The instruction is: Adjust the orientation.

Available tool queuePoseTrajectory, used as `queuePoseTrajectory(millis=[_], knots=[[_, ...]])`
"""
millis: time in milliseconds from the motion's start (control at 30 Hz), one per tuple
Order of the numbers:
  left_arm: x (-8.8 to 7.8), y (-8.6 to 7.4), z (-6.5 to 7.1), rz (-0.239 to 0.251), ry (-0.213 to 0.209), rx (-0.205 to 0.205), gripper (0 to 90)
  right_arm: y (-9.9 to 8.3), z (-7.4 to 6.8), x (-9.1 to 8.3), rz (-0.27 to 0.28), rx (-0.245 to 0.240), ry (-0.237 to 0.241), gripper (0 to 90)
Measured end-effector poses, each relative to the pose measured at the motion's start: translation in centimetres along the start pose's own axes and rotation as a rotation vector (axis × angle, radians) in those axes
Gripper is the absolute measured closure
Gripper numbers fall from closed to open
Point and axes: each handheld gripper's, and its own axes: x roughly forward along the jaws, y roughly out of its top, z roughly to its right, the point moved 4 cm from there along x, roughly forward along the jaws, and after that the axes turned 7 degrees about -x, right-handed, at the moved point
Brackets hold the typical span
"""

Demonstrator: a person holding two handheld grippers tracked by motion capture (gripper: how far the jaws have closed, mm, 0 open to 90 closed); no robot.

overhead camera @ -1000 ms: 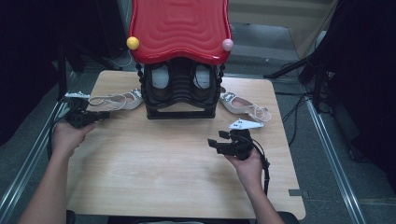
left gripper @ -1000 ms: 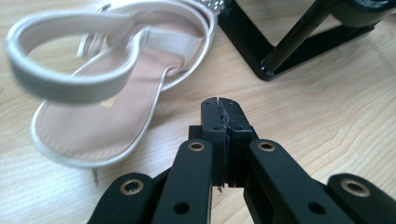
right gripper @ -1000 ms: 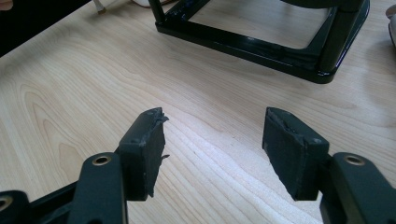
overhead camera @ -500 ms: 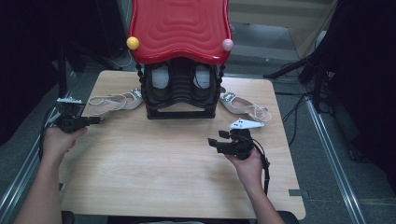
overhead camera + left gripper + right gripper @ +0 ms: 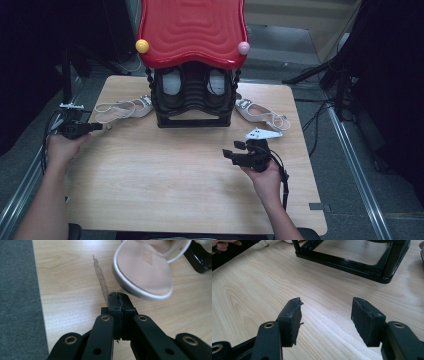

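A: From up high, we see our left gripper [image 5: 95,127] near the left edge of the wooden table [image 5: 165,190]. Its tip points at the toe of the left sandal [image 5: 122,108], just beside it, not touching.

B: And our right gripper [image 5: 231,150] sits over the bare wood, in front of the black shoe rack [image 5: 194,107]. The right sandal [image 5: 262,114] lies past it, beside the rack. A red board [image 5: 192,30] with a yellow ball [image 5: 142,46] and a pink ball [image 5: 243,48] sits on top of the rack.

A: In the left gripper view, our two black jaws are pressed together with nothing between them. The sandal's pink sole [image 5: 145,267] lies right in front of the tip.

B: In the right gripper view, our jaws stand wide apart over the wood and hold nothing. The rack's black foot bar [image 5: 352,265] lies ahead of us.
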Motion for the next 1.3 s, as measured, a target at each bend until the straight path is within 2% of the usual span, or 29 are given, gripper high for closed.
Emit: queuePoseTrajectory(millis=[167,233,500,633,733,1067,1133,1200,1300], knots=[[0.5,0.4,-0.2,0.012,-0.003,-0.018,90.0,-0.3,0.0,-0.2,-0.001,0.004,-0.003,42.6],[0.7,0.5,-0.1,-0.002,0.011,-0.012,90.0,-0.4,0.0,-0.2,-0.004,0.005,-0.006,42.6],[1.0,0.4,0.5,-0.019,-0.017,-0.013,90.0,-0.4,0.1,-0.5,0.003,0.009,-0.012,42.6],[1.2,0.3,1.2,-0.03,-0.036,0.002,90.0,-0.4,0.1,-0.4,0.003,0.003,-0.014,42.6],[1.1,0.3,1.8,-0.029,-0.064,-0.009,90.0,-0.4,0.1,-0.4,0.005,0.003,-0.014,42.6],[1.2,-0.1,4.2,-0.06,-0.08,0.029,90.0,-0.4,0.1,-0.6,0.01,0.005,-0.016,42.6],[1.2,-0.1,4.8,-0.061,-0.079,0.025,90.0,-0.4,0.1,-0.7,0.01,0.004,-0.016,42.6],[1.0,0.0,5.2,-0.058,-0.107,0.019,89.2,-0.4,0.1,-0.7,0.012,0.004,-0.016,42.6],[0.9,0.2,5.9,-0.057,-0.095,0.02,89.3,-0.4,0.1,-0.7,0.011,0.006,-0.017,42.6]])
